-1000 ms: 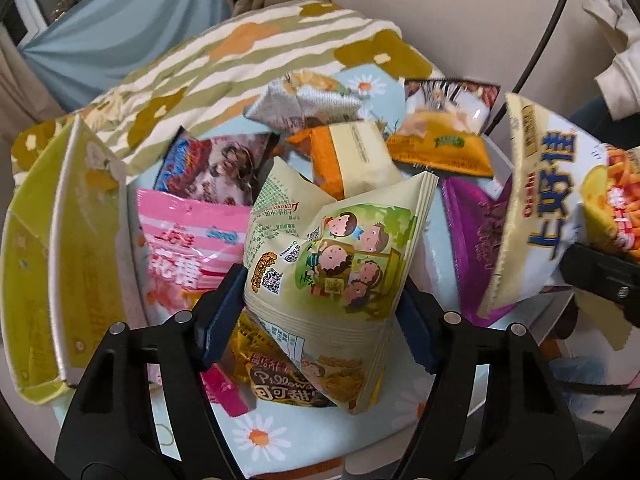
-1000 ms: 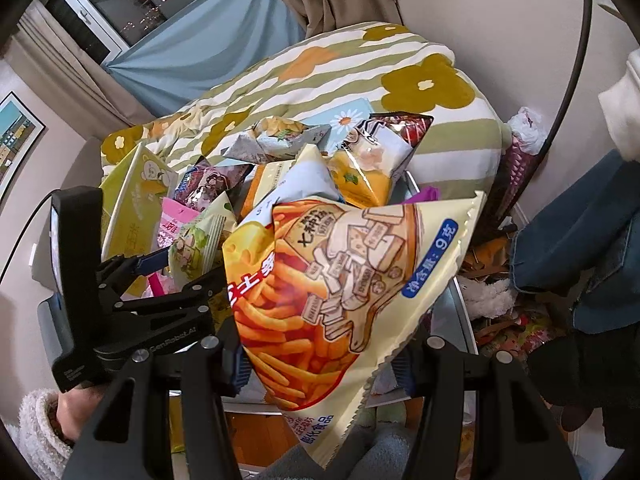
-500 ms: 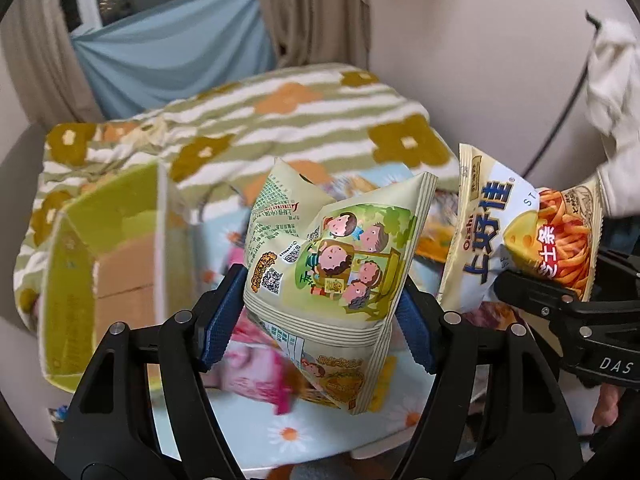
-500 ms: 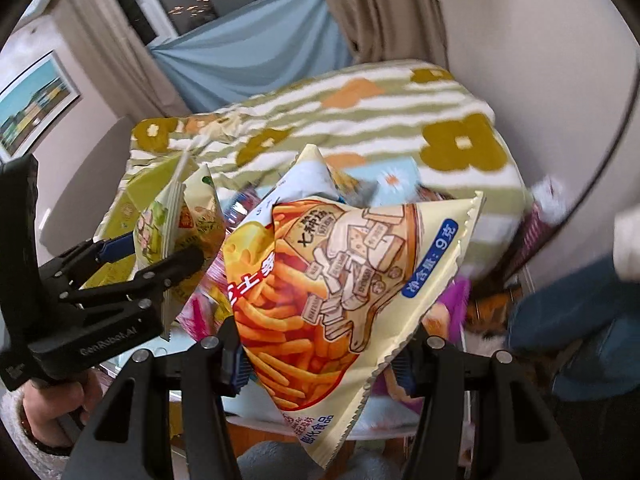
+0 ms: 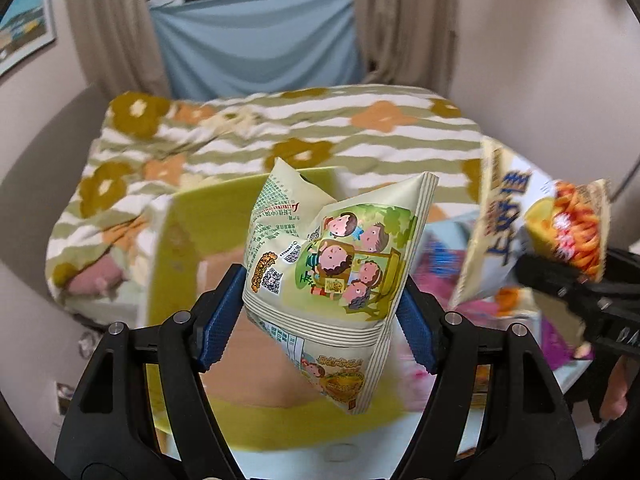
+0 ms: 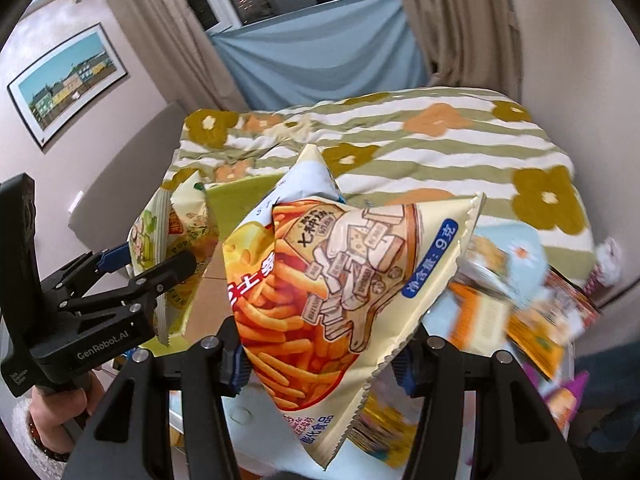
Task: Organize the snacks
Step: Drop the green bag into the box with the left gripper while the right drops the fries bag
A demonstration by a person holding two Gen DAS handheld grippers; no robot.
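My left gripper [image 5: 320, 316] is shut on a pale green snack bag with cartoon children [image 5: 340, 264] and holds it above an open yellow-green box [image 5: 176, 264]. My right gripper [image 6: 320, 356] is shut on a cream bag of orange cheese sticks [image 6: 344, 292], in the air beside the box [image 6: 236, 196]. The left gripper [image 6: 144, 272] with its green bag [image 6: 152, 240] shows at the left of the right wrist view. The cheese stick bag [image 5: 532, 232] shows at the right of the left wrist view.
Several loose snack bags [image 6: 520, 320] lie blurred on a light blue daisy cloth [image 6: 516, 248] at the right. A bed with a striped flower blanket [image 5: 280, 132] lies behind the box. Walls, curtains and a framed picture [image 6: 68, 80] stand around.
Both grippers have swung left with their bags, away from the snack pile. The yellow-green box has come from the left edge to right under the left gripper.
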